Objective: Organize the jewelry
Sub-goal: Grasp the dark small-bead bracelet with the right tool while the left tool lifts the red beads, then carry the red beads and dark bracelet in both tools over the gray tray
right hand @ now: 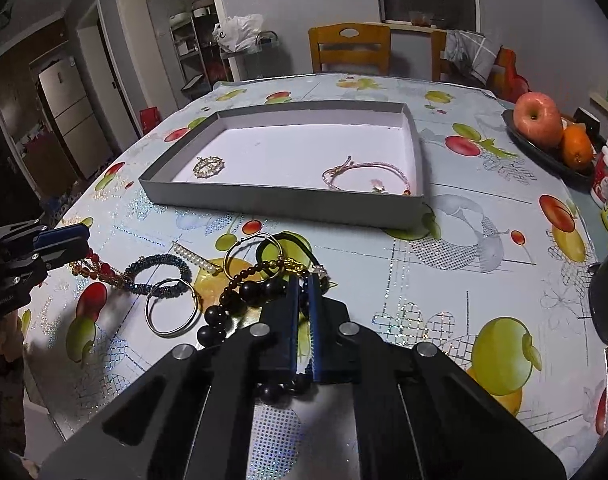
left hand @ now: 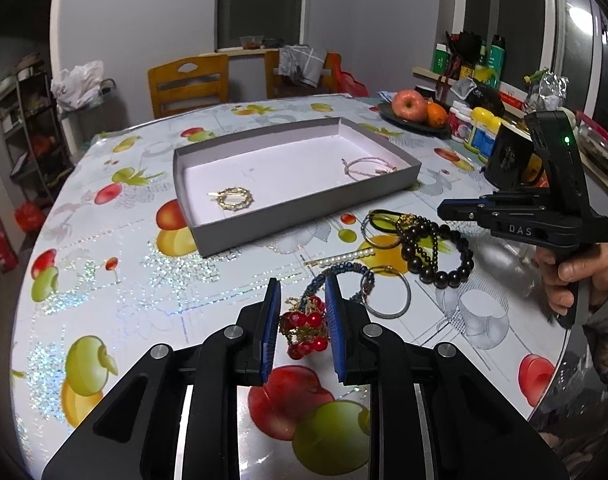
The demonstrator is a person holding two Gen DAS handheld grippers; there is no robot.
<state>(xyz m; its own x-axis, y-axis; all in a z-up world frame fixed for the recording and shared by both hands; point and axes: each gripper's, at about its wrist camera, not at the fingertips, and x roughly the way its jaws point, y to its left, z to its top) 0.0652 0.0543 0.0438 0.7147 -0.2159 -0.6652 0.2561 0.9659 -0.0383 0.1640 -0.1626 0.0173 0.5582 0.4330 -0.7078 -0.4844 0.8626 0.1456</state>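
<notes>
Jewelry lies scattered along the near side of my fruit-patterned table (left hand: 104, 288), in front of a shallow grey box (left hand: 304, 208). Furthest left, my left gripper (left hand: 302, 294) stands with its blue pads apart on either side of a red bead cluster (left hand: 306, 330), not pressing it that I can tell. Just beside that lie a blue beaded bracelet (right hand: 160, 274), a silver hoop (right hand: 172, 312) and a pearl hair clip (right hand: 196, 260). Further right, my right gripper (right hand: 303, 292) has its pads drawn close on a strand of the dark bead bracelet (right hand: 240, 300), whose beads curl beneath the fingers. Inside the box rest a gold ring-shaped brooch (left hand: 234, 199) at left and a pink cord bracelet (right hand: 366, 178) at right.
</notes>
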